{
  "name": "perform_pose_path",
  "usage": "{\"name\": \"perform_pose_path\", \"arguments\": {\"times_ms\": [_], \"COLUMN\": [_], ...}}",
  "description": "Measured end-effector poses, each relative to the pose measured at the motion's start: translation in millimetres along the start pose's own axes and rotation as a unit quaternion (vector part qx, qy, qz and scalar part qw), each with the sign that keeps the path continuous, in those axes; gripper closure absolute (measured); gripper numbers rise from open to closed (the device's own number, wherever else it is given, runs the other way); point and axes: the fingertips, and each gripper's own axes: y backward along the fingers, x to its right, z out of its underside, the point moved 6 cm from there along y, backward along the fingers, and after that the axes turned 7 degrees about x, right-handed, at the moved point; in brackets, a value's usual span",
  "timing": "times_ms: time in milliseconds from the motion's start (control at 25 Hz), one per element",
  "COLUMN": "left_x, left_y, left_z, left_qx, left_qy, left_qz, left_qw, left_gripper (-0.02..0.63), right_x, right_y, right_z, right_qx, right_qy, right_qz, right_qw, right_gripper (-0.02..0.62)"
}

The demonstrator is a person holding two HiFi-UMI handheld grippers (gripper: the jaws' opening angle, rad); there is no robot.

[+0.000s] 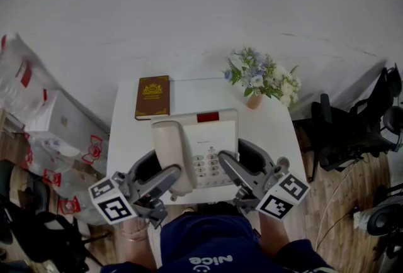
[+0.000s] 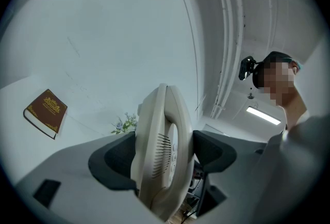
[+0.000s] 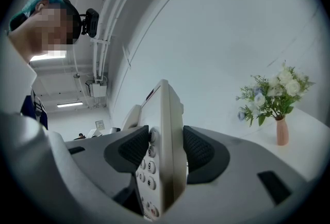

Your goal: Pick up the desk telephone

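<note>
The white counter (image 1: 121, 139) lies below me. The telephone (image 1: 196, 139) sits over its near edge, between my two tongs, and looks to me tipped up off the surface rather than resting flat. My left tongs (image 1: 162, 172) are clamped on the telephone's left side, both pads pressed against the body where the handset (image 1: 165, 151) lies. My right tongs (image 1: 242, 162) are clamped on the right side, one pad right by the keypad (image 1: 206, 168). The book (image 1: 153, 96) at the far left corner and the flowers (image 1: 261, 77) at the far right corner stand well apart from it.

To do this lift well, I judge I must raise both sides together and keep the body level, since a tilt could slide the loose handset from its cradle. The squeeze should be even, with no press on the keys.
</note>
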Motion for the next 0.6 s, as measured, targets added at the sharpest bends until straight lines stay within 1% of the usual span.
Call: {"name": "perform_pose_path", "arguments": {"times_ms": [240, 600], "left_x": [-1.1, -2.4], "left_y": [-1.7, -0.4], "left_z": [2.6, 5.2], "left_qx": [-0.002, -0.005], "left_qy": [0.005, 0.004], "left_qz": [0.000, -0.007], "left_qw": [1.0000, 1.0000], "left_gripper": [0.242, 0.242], "right_x": [1.8, 3.9], "right_y": [0.4, 2.3], "right_z": [-1.0, 4.2], "right_qx": [0.003, -0.001], "right_qy": [0.005, -0.003], "right_qz": [0.002, 0.004], "right_qw": [1.000, 1.000], "right_gripper": [0.368, 0.368]}}
